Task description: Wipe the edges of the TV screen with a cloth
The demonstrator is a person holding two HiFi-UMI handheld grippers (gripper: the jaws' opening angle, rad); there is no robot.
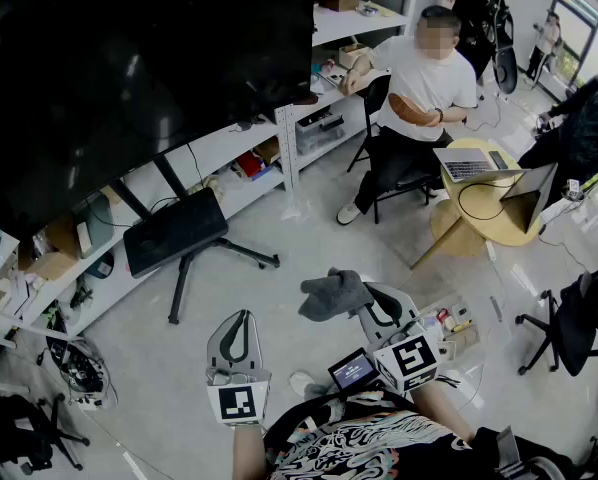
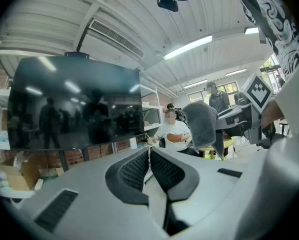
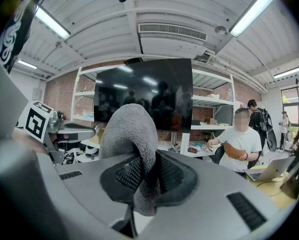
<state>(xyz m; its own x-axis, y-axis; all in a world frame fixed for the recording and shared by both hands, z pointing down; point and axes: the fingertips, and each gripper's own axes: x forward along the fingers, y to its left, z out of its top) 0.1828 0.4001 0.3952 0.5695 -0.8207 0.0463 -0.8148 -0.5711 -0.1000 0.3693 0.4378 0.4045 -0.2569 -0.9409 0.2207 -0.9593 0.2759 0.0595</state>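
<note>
One grey cloth (image 3: 128, 129) sits clamped in the right tongs (image 3: 146, 160).

In the head view, one TV screen (image 1: 129, 78) sits at 10 o'clock and one cloth (image 1: 334, 293) at 6. There are two grippers at 6 o'clock, left gripper (image 1: 241, 320) and right gripper (image 1: 372, 303). Four other people (image 1: 434, 83) are spread from 1 to 3 o'clock, with two laptops (image 1: 469, 164) on one round table (image 1: 479, 233) at 3.
</note>
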